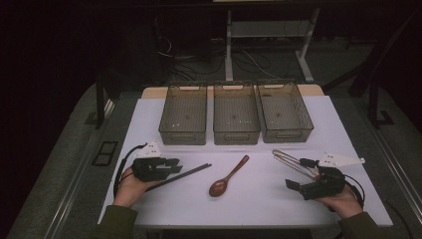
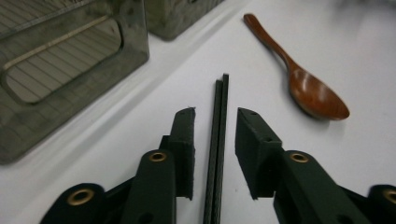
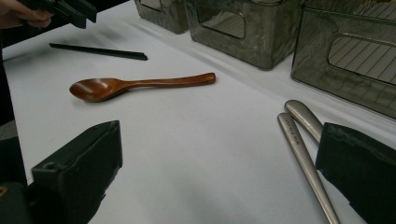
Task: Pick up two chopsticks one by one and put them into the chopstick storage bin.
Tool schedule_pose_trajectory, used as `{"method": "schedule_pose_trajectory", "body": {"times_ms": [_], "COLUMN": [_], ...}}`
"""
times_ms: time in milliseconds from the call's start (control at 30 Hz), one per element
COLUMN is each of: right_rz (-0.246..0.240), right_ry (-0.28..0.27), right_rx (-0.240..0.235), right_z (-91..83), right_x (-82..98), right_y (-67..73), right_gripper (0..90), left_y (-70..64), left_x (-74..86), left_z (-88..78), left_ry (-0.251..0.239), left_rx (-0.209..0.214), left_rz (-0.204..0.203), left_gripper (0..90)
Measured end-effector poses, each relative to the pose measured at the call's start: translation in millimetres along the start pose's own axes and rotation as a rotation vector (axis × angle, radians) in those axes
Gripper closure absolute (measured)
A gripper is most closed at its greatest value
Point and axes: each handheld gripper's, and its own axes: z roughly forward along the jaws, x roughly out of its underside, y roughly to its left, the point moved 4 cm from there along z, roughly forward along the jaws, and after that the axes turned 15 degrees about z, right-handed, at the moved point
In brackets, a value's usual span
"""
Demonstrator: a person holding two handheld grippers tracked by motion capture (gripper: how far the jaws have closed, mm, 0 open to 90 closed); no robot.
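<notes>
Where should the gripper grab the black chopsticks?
Grip the black chopsticks across their thin middle, coming from above. They lie flat and side by side on the table, so the left gripper can squeeze both at once; its jaws already straddle them.

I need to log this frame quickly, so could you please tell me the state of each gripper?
Left gripper: open, fingers either side of the black chopsticks, not pressing them.
Right gripper: open wide, holding nothing.

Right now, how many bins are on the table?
3, side by side along the far edge of the table: the left bin, the middle bin and the right bin. None seems hidden.
</notes>
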Motion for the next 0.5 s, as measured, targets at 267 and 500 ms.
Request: {"method": "schedule_pose_trajectory", "body": {"times_ms": [267,500], "right_rz": [-0.002,-0.004], "right_ry": [0.003,0.004], "right_rx": [0.001,0.002], "right_z": [0.3,0.5], "right_x": [0.2,0.4], "right_y": [-0.1,-0.1], "right_gripper": [0.0,0.0], "left_y": [-0.8,-0.7], "left_x": [10.0,17.4], "left_z": [6.3,7.2], "left_ry": [0.083,0.11], "left_rx": [0.025,0.042], "left_rz": [0.023,0.011], "left_gripper": [76.7,80.1]}}
